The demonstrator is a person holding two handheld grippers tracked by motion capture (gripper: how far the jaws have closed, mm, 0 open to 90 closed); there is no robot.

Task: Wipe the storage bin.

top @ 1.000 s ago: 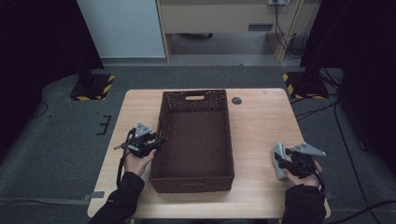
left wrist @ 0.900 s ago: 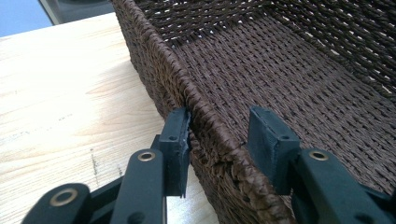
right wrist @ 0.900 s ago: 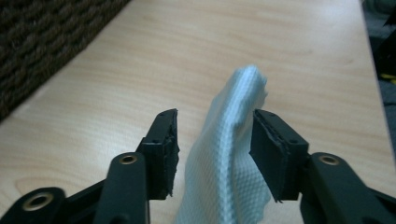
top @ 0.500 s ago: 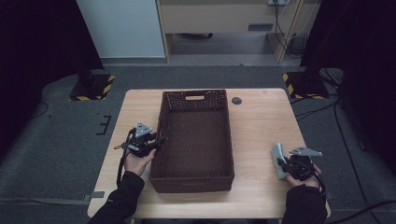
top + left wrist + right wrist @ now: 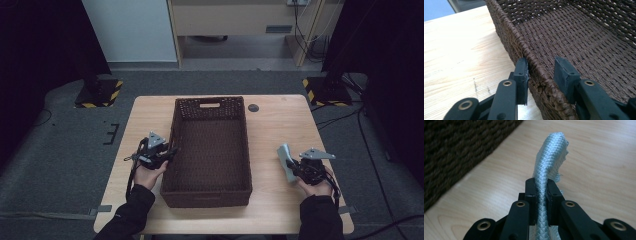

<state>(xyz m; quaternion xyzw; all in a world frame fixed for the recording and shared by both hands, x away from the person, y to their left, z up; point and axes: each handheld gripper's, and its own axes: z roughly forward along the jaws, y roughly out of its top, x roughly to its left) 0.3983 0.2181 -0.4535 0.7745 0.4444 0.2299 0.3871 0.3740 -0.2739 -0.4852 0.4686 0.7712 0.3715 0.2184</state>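
A dark brown woven basket (image 5: pixel 172 125) stands in the middle of the wooden table (image 5: pixel 285 125) with nothing in it. My left gripper (image 5: pixel 171 151) is at its left wall, and in the left gripper view the jaws straddle the braided rim (image 5: pixel 524 47) and press it from both sides. My right gripper (image 5: pixel 293 167) hovers right of the basket, near the front edge. It is shut on a pale grey-blue woven cloth strip (image 5: pixel 551 152), which sticks up beyond the jaws. In the high view the cloth (image 5: pixel 285 159) points toward the basket.
A small dark round disc (image 5: pixel 253 107) lies on the table behind the basket's right corner. Bare wood (image 5: pixel 599 165) lies between the basket's right wall (image 5: pixel 454 152) and my right gripper. Black stands with yellow-striped bases (image 5: pixel 327 90) sit on the floor beyond the table.
My right gripper has shifted a little left toward the basket, carrying the cloth strip. The left gripper has stayed on the basket rim.
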